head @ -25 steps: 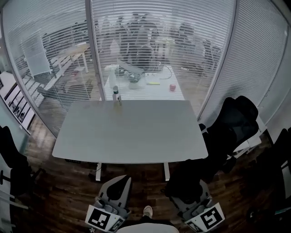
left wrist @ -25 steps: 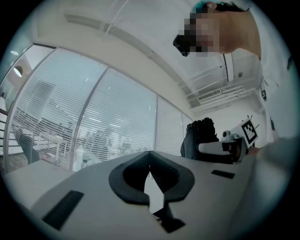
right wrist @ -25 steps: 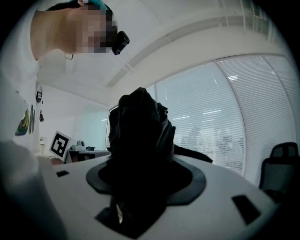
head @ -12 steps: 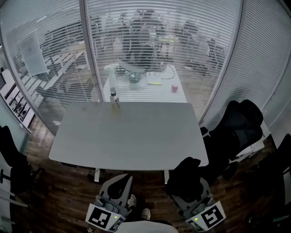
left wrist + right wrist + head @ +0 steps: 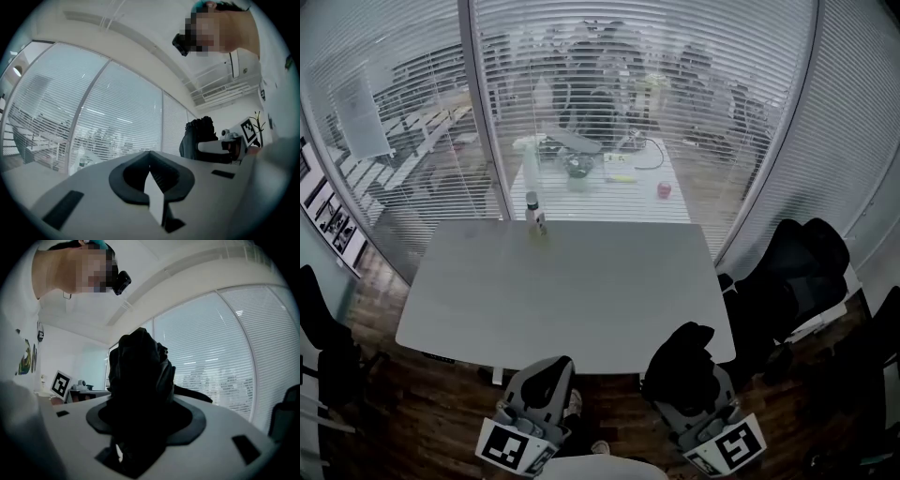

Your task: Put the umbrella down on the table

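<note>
At the bottom edge of the head view sit two marker cubes, one on each gripper: the left cube point(image 5: 511, 448) and the right cube point(image 5: 729, 447). Just above them the two claws point towards the table.

The left claw point(image 5: 546, 375), at lower centre-left, has its jaws drawn together so that the tips meet. Its own view shows only the dark pad ring, with nothing in it.

The right claw point(image 5: 686, 380), at lower centre-right, has its jaws spread wide and clamped on the umbrella point(image 5: 680, 352). This is a folded black bundle that fills the gap between the jaws and stands up out of them. In the right gripper view it blocks most of the middle of the picture. In the head view its top just overlaps the near edge of the table point(image 5: 562, 291), and it does not rest on the tabletop.

Dark wooden floor point(image 5: 441, 403) shows beneath the grippers. The pale table fills the middle of the frame, and a small bottle point(image 5: 536, 214) stands at its far edge. A black chair point(image 5: 787, 281) is at the right. Beyond them is a glass wall with blinds point(image 5: 712, 112), and behind the glass a second table point(image 5: 600, 192).
</note>
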